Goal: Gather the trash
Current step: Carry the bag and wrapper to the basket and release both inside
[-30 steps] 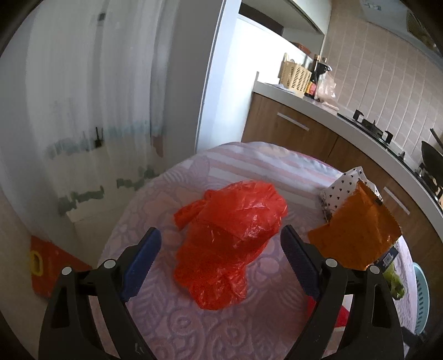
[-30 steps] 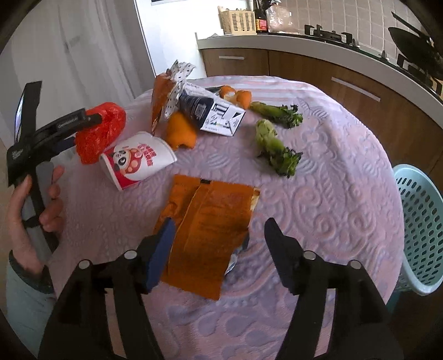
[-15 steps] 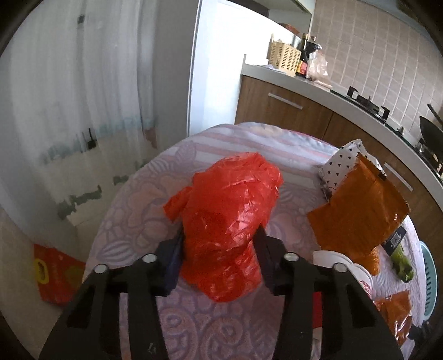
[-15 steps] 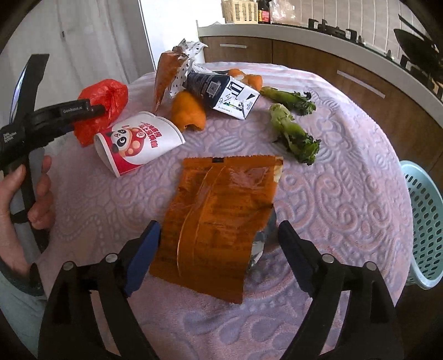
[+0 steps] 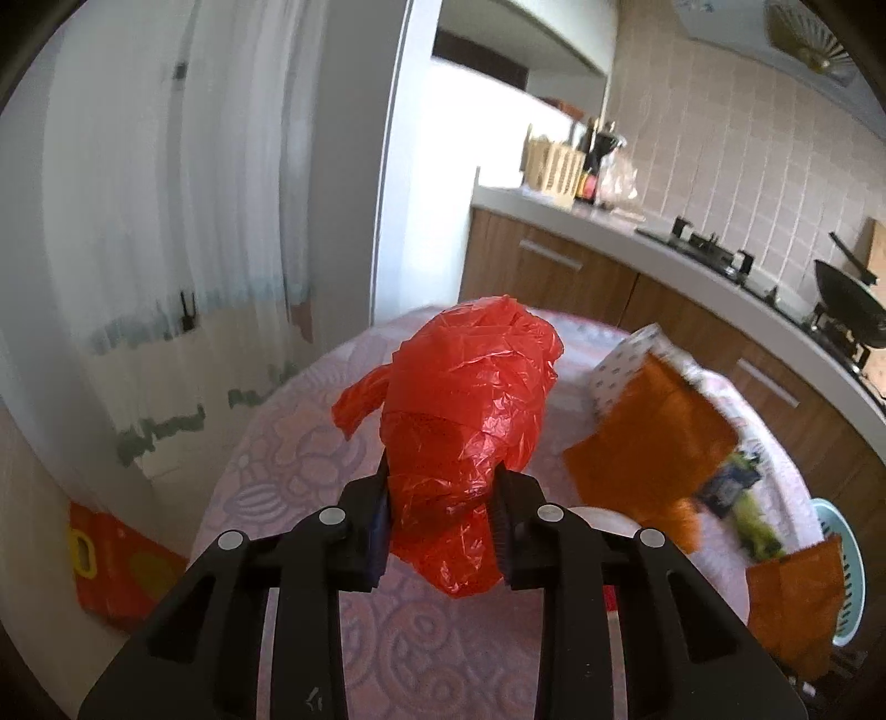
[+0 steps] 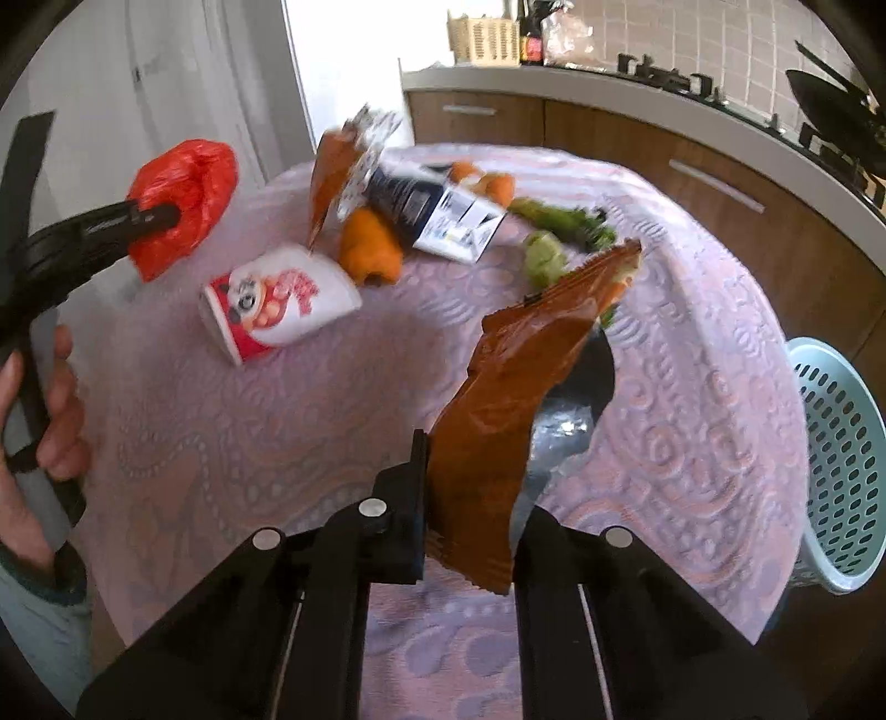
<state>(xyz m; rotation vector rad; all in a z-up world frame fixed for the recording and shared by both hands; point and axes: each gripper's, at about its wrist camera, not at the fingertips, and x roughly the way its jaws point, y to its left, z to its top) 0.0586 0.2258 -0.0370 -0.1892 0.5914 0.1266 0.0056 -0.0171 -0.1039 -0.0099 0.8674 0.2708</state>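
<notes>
No legible text anywhere

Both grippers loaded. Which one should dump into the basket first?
Right. The right gripper, shut on the orange wrapper, sits beside the teal basket; the left gripper, holding the red plastic bag, is across the table.

Round desk [image 6: 232, 454] under a lilac embossed cloth. Behind it, my view takes in wood-fronted kitchen cabinets [image 6: 626, 138] with a pale worktop. Gas hob [image 5: 703, 249] on top, black wok [image 5: 850, 302] beside it. Woven basket [image 6: 482, 39] and dark bottles [image 5: 595, 160] at the far end. Beige wall tiles [image 5: 736, 144]. White curtain [image 5: 149, 183] left. Red bag [image 5: 119, 565] on the floor.
</notes>
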